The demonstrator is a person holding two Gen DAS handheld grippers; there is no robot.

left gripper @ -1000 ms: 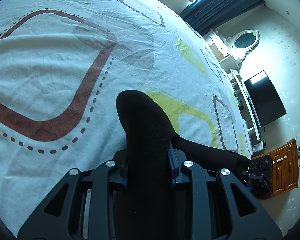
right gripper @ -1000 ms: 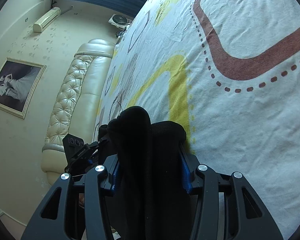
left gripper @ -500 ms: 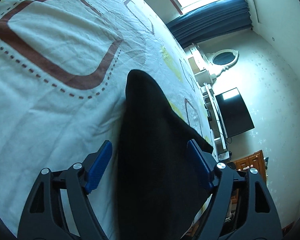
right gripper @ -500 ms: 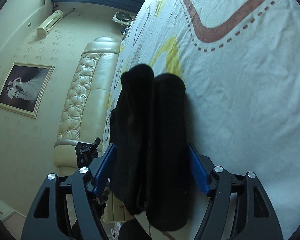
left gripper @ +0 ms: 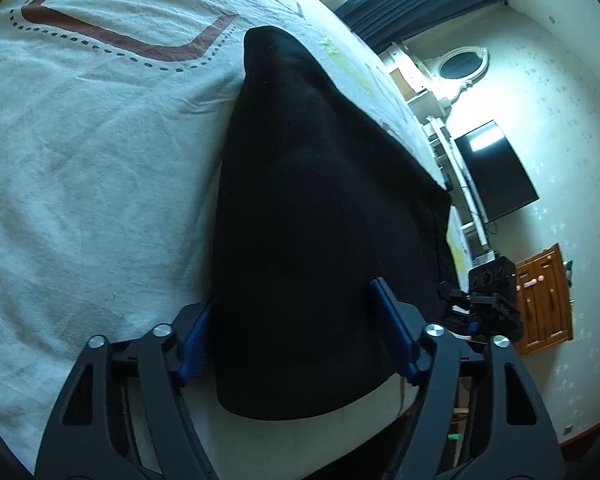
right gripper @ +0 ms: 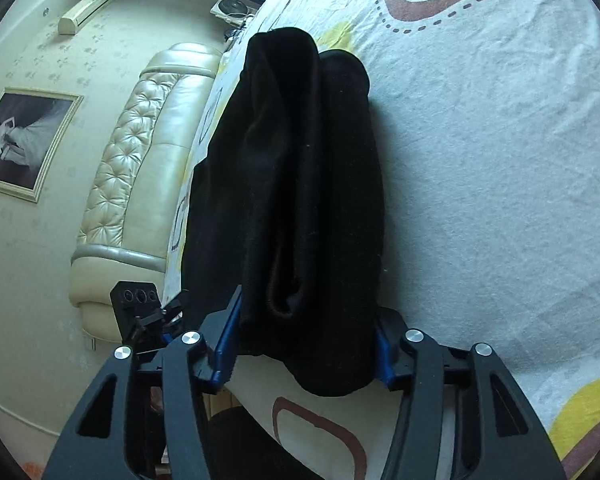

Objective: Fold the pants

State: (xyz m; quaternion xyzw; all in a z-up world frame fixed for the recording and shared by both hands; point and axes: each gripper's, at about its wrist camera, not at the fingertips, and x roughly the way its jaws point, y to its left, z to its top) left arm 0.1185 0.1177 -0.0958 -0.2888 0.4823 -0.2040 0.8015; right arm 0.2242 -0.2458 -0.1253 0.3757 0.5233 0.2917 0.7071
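The black pants [left gripper: 320, 180] lie folded into a long strip on the patterned bed sheet [left gripper: 80, 160]. My left gripper [left gripper: 294, 320] straddles their near end with the jaws closing. The cloth lies between its blue pads [left gripper: 392, 336] and is not pinched. In the right wrist view the pants [right gripper: 300, 160] show as a thicker layered bundle. My right gripper [right gripper: 306, 328] is closing on its near end, and both pads [right gripper: 226, 340] touch the cloth. Each camera catches the other gripper beside the pants, the right one [left gripper: 484, 300] and the left one [right gripper: 140, 312].
The bed edge runs just behind both grippers. A cream tufted headboard [right gripper: 140, 160] and a framed picture [right gripper: 20, 140] stand to one side. On the other side are a dark screen [left gripper: 496, 172], white shelves and a wooden cabinet [left gripper: 544, 296].
Both grippers let go of the pinched cloth, opened wide and drew back along the pants to the near end. Their jaws have since narrowed around the laid-down strip.
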